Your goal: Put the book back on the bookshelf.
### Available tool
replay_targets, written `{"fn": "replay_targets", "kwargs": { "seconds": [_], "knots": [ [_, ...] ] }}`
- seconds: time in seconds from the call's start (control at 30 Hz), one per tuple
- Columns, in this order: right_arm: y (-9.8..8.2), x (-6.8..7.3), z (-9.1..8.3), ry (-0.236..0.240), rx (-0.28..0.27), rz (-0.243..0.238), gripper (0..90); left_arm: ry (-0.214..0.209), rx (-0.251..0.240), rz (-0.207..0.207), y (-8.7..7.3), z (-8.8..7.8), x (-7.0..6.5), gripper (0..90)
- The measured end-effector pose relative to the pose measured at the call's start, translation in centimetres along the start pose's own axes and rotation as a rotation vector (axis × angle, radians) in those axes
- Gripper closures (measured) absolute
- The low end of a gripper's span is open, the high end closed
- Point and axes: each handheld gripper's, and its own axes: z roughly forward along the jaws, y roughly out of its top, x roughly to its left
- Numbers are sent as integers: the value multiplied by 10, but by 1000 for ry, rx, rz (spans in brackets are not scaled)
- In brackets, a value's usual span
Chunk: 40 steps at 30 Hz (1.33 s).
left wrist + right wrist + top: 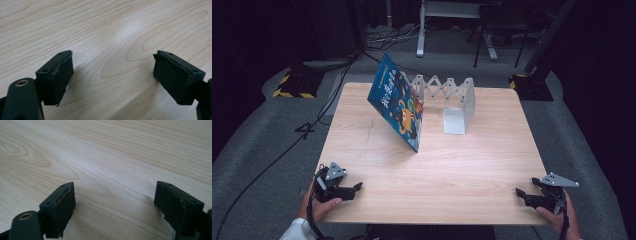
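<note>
two grippers sit at the near corners of the wooden table (462, 165), one in each of our hands. our left gripper (354, 189) rests at the near left edge, pointing inward across the boards; in the left gripper view its jaws stand wide apart with bare wood grain between them and nothing touching the pads (60, 80). our right gripper (521, 194) lies at the near right edge, also pointing inward, and the right gripper view shows its jaws spread just as far apart, again with plain tabletop between them. neither one holds anything.

the book (397, 102), blue with bright cartoon figures on the cover, stands tilted toward the far middle of the table, its upper edge leaning back against the left end of the white folding book rack (457, 100). the rack stretches to the right in a zigzag and ends in an upright plate with a flat foot on the wood. the book and rack are well apart from both grippers, with open tabletop between. beyond the table we see grey floor (257, 145) and dark cables (307, 130).
</note>
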Motion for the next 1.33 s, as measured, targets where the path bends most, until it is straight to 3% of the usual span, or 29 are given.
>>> {"fn": "replay_targets", "kwargs": {
  "seconds": [1.33],
  "knots": [
    [0, 0, 0, -8, 0, 9, 176, 6, 4, -5, 1, 1, 0, 159]
  ]
}}
